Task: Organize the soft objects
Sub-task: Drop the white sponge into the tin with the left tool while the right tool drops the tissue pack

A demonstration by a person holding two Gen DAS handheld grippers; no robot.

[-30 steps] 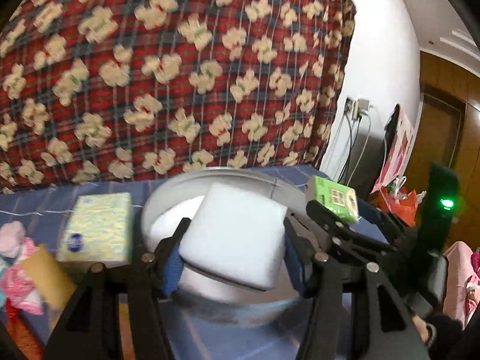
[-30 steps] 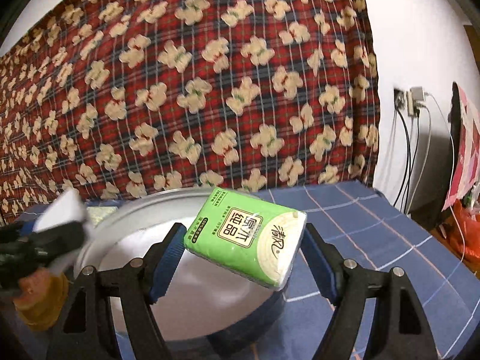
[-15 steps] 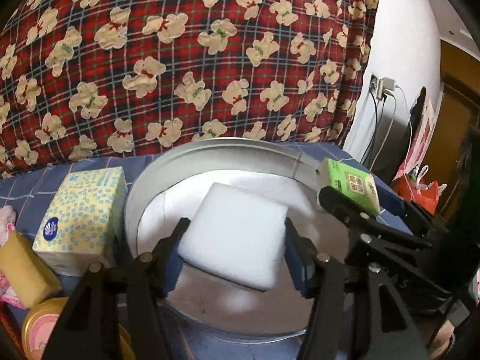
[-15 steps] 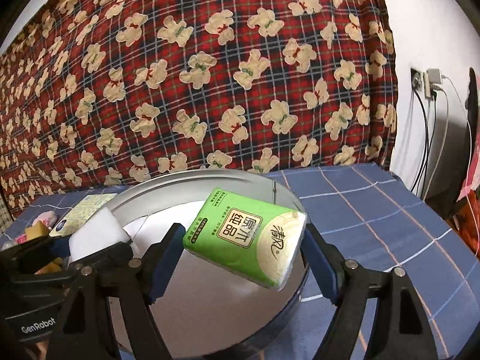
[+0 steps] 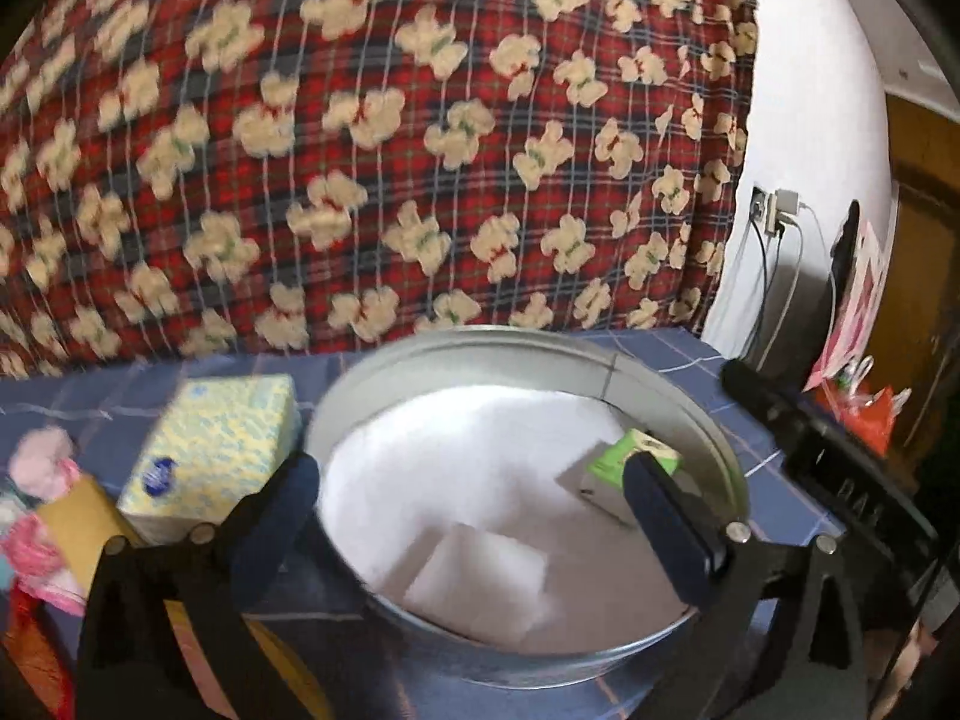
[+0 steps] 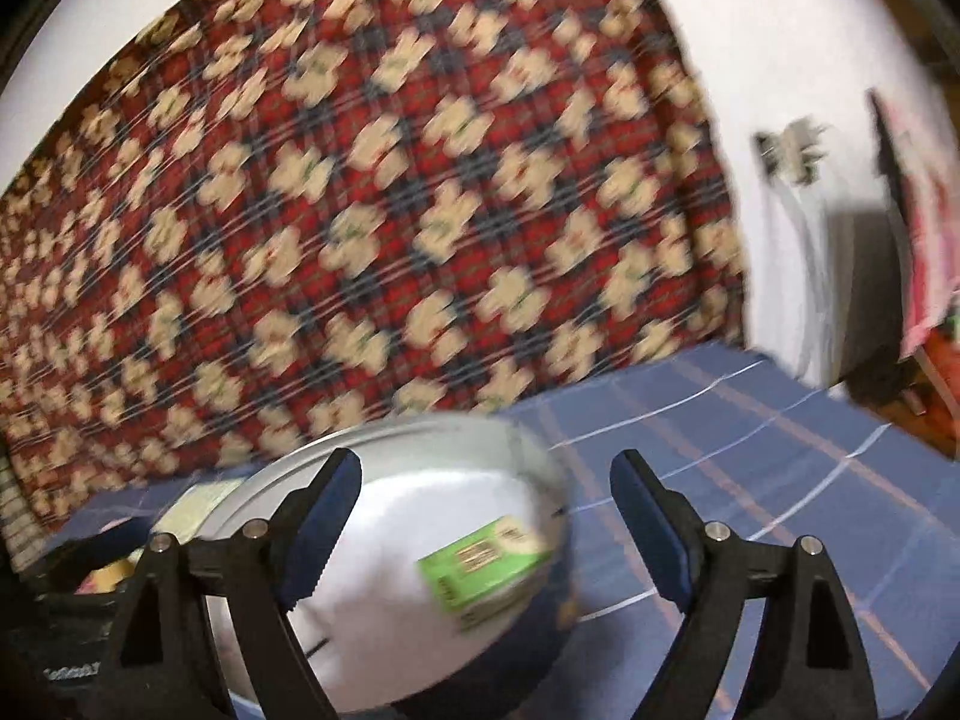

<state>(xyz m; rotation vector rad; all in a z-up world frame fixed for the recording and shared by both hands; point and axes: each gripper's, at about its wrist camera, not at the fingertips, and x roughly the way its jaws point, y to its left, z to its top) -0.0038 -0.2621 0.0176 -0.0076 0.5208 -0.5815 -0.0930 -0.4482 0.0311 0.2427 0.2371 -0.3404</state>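
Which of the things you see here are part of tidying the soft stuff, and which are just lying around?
Part of the job:
- metal basin
- white sponge block, in the basin
- green tissue pack, in the basin
- yellow tissue pack, beside the basin
- pink cloth

Just lying about:
- bear-print blanket
- wall chargers

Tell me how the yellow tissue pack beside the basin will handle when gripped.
The yellow tissue pack looks soft-wrapped, so it probably dents under the pads. It seems light for its bulk. Its blocky shape and flat rest on the blue cloth suggest it won't roll.
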